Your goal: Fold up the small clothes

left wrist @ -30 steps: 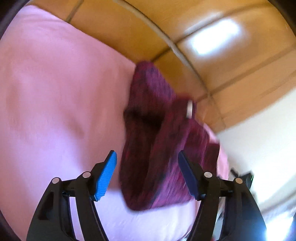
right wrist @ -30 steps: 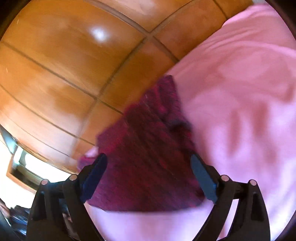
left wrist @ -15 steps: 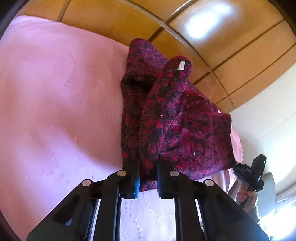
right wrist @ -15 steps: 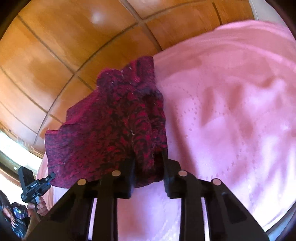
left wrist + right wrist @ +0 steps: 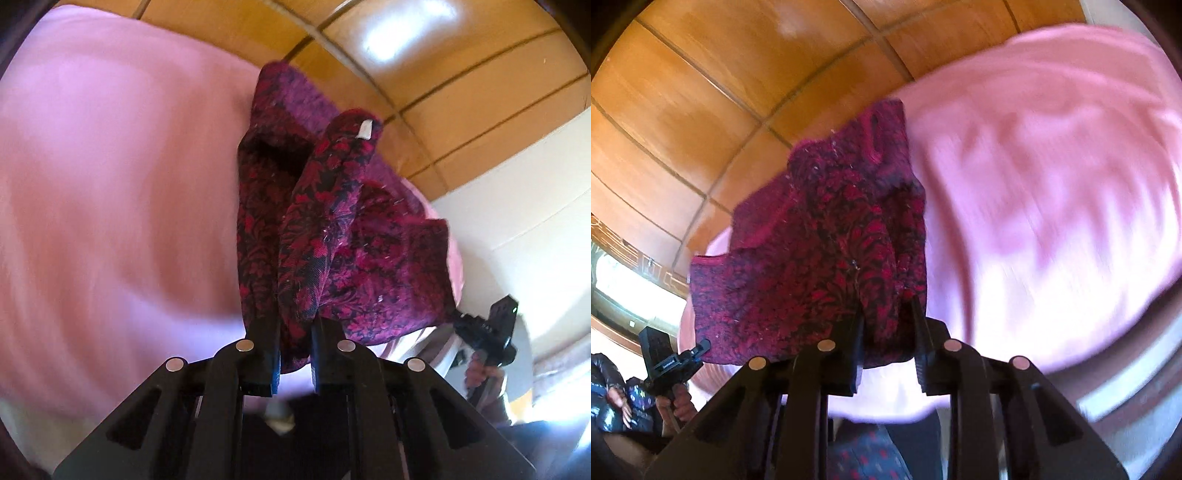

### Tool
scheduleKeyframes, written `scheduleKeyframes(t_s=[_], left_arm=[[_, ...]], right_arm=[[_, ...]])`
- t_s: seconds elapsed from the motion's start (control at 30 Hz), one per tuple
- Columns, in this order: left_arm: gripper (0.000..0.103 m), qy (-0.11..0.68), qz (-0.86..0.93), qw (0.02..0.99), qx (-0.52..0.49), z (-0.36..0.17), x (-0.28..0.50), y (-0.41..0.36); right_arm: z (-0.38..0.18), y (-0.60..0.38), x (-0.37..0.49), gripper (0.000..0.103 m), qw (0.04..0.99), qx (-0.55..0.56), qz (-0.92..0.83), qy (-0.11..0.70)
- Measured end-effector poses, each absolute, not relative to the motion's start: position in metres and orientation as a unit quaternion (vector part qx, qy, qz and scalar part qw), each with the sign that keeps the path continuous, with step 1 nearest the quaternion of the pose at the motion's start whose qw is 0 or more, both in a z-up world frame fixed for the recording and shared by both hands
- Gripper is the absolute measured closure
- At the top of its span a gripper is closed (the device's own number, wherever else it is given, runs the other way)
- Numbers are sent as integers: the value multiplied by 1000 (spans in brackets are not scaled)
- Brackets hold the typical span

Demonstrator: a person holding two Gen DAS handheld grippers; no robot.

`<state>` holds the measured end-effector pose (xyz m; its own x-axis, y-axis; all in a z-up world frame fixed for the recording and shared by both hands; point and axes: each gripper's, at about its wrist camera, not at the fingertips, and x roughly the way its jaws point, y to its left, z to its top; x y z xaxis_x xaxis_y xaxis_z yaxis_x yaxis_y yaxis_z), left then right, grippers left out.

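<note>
We hold a dark red patterned garment (image 5: 332,236) by its near hem, each tool pinching a separate fold of the cloth. Our left tool (image 5: 293,343) has its black fingers (image 5: 264,332) pressed together on a raised ridge of fabric that runs straight ahead of it, ending at a small white label (image 5: 365,129) at the far tip. Our right tool (image 5: 888,332) clamps the near edge of the same garment (image 5: 827,251) in the same way, the cloth bunched between its fingers (image 5: 849,332) and spreading away ahead and to its left. The garment lies on a pink bed cover (image 5: 110,184), close to the cover's far edge, where wooden panelling (image 5: 424,66) rises just beyond. To the left of our left tool the cover stretches wide and bare; from the right wrist the same open pink expanse (image 5: 1052,184) fills the side to the right of our right tool. The garment's far corner reaches almost to the panelling (image 5: 720,92) in the right wrist view. To the right of our left tool, past the garment's loose side edge, our right hand (image 5: 480,373) grips the other tool's handle; from the right wrist, our left hand (image 5: 677,402) shows low at the left likewise. Much of the cover is blurred in both views.
</note>
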<state>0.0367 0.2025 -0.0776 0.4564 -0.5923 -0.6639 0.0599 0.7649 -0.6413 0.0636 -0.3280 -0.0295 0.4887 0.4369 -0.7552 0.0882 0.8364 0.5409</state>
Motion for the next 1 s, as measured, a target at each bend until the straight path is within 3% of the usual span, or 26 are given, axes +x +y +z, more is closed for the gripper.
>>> scheduleKeyframes(t_s=[0.07,0.1,0.13,0.23,0.53,0.63,0.7,0.73,0.8,0.97,1.0], left_arm=[[87,486,-194,811,-261,-77,31,200],[81,483,-182,818,-254,-74,31,203],[73,479,-176,822,-252,-69,32,206],[62,441,-153,859,-209,-42,36,216],[62,399,-176,894,-100,-12,78,183],[62,400,-184,895,-74,-15,92,163],[62,400,-189,895,-66,-20,101,156],[67,399,-189,895,-63,-20,104,152],[86,392,-194,897,-59,-20,105,150],[89,383,-172,904,-81,-28,99,162],[89,392,-164,901,-92,-35,101,167]], right_arm=[[-35,-326,55,78,816,256,105,507],[-34,-324,54,69,819,244,101,509],[-32,-324,55,67,822,239,95,509],[-10,-322,68,61,850,210,77,477],[31,-260,127,59,910,47,91,401],[19,-242,147,63,908,8,90,410],[10,-239,154,86,904,-7,89,418],[6,-239,157,86,902,-9,87,422],[5,-245,156,87,903,2,85,421],[6,-265,139,89,905,39,69,418],[1,-267,140,100,902,41,65,425]])
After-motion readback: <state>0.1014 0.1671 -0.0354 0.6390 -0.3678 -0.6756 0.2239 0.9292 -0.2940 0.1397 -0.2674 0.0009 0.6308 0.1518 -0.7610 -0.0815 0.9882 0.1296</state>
